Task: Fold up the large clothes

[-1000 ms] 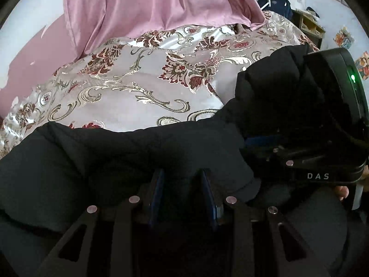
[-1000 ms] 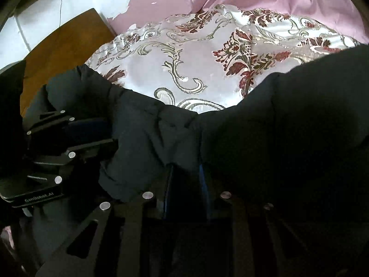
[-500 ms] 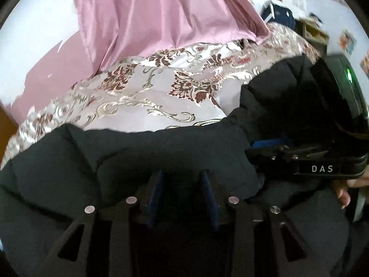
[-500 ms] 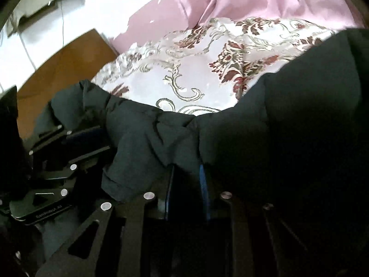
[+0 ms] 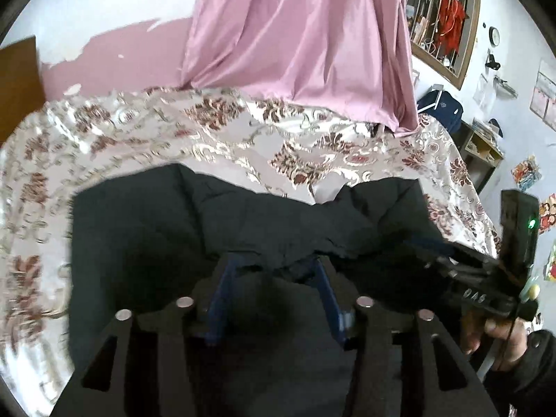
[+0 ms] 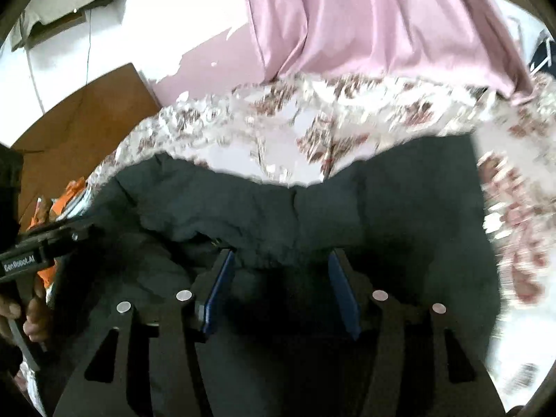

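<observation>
The left tool (image 5: 274, 278) has just been opening, jaws apart around the coat's (image 5: 173, 229) folded edge on the bed (image 5: 87, 146). The right tool (image 6: 283, 278) has likewise opened. Both should lift clear without snagging the fold.

I see the coat (image 5: 166, 229) as matt black cloth, softly puffed, perhaps padded; the bedspread (image 5: 146, 132) is glossy satin brocade with a metallic sheen; the curtain (image 5: 299, 31) is smooth pink sateen; my gripper fingers (image 6: 217, 295) look like matt black plastic with bright metal rivets.
</observation>
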Demonstrator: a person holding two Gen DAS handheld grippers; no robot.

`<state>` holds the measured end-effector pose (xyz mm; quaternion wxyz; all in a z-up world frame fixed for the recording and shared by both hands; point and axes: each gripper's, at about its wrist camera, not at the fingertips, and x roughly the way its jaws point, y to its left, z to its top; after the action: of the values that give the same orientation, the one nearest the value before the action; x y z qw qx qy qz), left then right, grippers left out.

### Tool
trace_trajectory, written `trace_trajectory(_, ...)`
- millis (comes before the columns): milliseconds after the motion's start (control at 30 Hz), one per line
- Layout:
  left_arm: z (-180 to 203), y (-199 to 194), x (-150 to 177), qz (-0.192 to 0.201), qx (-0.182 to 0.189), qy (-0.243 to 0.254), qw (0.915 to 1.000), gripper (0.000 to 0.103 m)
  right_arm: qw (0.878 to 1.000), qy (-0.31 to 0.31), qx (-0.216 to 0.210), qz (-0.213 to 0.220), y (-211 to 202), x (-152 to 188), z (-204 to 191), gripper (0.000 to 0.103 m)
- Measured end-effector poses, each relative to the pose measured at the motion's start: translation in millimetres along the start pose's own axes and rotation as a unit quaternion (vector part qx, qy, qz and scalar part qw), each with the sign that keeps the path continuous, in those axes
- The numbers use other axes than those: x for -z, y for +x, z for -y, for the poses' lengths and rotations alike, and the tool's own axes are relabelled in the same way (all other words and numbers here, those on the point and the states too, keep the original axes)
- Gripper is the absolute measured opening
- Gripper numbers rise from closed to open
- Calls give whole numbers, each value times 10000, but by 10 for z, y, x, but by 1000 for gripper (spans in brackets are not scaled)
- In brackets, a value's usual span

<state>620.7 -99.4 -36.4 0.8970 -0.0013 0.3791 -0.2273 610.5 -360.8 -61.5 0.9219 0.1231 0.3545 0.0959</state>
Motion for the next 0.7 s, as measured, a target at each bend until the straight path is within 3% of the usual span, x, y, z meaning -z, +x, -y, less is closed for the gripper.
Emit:
trace_trajectory(33, 39, -139, -10, 53, 17, -7, 10000, 69, 10000, -23, 41, 41, -116, -38, -12, 57)
trace_trajectory(67, 74, -285, -14, 128, 100, -32, 9999, 87, 9999, -58, 92, 81, -252, -74, -28, 65)
trace_trajectory(100, 105, -438, -18, 232, 172, -44, 9996, 93, 9998, -81, 150, 113, -379, -112, -41, 74)
trace_trajectory(333, 417, -1428, -60, 732, -103, 94, 9972, 97, 9984, 117, 257, 498, -1387, -239, -213, 79)
trace_trajectory(467, 620, -1937, -24, 1083, -224, 164, 9937, 102, 9969, 7, 212, 758, -1965, -219, -322, 93)
trace_trajectory(700, 1008, -2660, 253, 1538, -209, 525, 9865, 102, 9911, -500, 168, 1226, -2825, -34, -668, 93)
